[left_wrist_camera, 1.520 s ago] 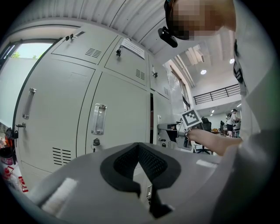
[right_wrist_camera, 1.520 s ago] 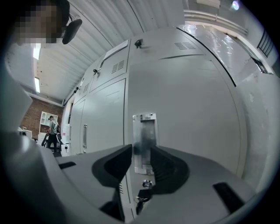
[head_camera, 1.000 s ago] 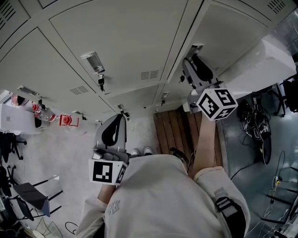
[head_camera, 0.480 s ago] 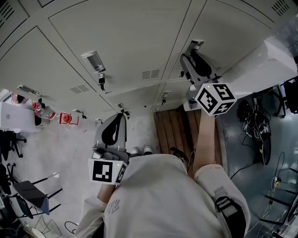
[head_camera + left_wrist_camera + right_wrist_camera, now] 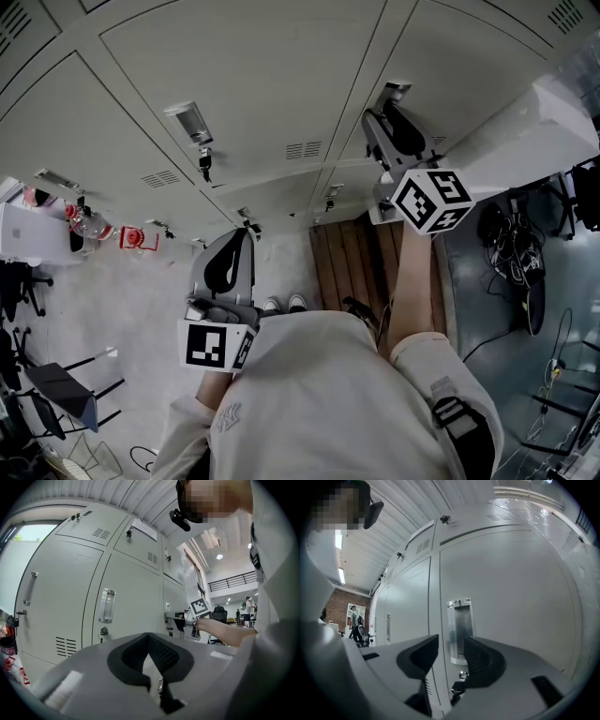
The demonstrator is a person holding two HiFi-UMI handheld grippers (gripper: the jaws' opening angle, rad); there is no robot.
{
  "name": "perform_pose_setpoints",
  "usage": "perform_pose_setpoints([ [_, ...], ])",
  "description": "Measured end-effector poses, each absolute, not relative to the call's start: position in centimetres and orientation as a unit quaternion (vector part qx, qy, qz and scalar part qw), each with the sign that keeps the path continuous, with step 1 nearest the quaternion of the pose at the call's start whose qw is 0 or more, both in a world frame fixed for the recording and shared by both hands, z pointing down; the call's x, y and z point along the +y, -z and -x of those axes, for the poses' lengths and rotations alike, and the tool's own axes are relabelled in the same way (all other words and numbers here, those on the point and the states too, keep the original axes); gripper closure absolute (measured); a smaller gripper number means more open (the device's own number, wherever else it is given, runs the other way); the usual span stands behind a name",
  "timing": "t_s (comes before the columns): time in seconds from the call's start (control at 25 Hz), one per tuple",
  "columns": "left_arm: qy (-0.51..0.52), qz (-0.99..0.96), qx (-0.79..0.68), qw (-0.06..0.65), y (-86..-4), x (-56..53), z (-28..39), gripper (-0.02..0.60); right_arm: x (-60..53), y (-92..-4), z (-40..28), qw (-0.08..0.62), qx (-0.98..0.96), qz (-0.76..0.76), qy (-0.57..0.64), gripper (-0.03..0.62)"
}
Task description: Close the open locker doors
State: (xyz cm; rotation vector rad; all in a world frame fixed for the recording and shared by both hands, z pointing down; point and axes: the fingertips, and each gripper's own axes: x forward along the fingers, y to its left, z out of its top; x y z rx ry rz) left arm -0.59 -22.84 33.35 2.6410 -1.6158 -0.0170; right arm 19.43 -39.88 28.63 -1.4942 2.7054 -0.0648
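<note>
A wall of grey lockers (image 5: 244, 75) fills the top of the head view. My right gripper (image 5: 384, 117) (image 5: 451, 651) is held level at the recessed metal handle (image 5: 395, 91) (image 5: 459, 630) of one locker door. Its jaws have just been opening and stand apart with nothing between the pads; the handle shows beyond the gap. A key (image 5: 458, 682) hangs in the lock below that handle. My left gripper (image 5: 230, 248) (image 5: 150, 641) hangs back from the lockers with its pads together, holding nothing. A white door panel (image 5: 525, 122) juts out at the right.
Another locker handle (image 5: 187, 122) (image 5: 107, 605) with a key (image 5: 203, 167) is at the upper left. A wooden slatted mat (image 5: 361, 262) lies on the floor under the lockers. Cables (image 5: 516, 253) lie at the right, and chairs (image 5: 56, 394) and red items (image 5: 136, 242) at the left.
The right gripper has moved slightly toward the locker handle and its jaws have opened a little. The left gripper has stayed in place.
</note>
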Motion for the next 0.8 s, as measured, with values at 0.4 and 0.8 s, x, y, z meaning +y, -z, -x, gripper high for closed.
perform_pose_setpoints([
  [0.4, 0.007, -0.856, -0.516, 0.019, -33.1, -22.1, -0.3, 0.575, -38.0, -27.9, -20.4, 0.032, 0.872, 0.488, 0.014, 0.456],
  [0.8, 0.015, -0.860, -0.511, 0.003, -32.4, -19.5, -1.9, 0.574, -30.6, -23.9, -19.9, 0.072, 0.873, 0.480, -0.048, 0.534],
])
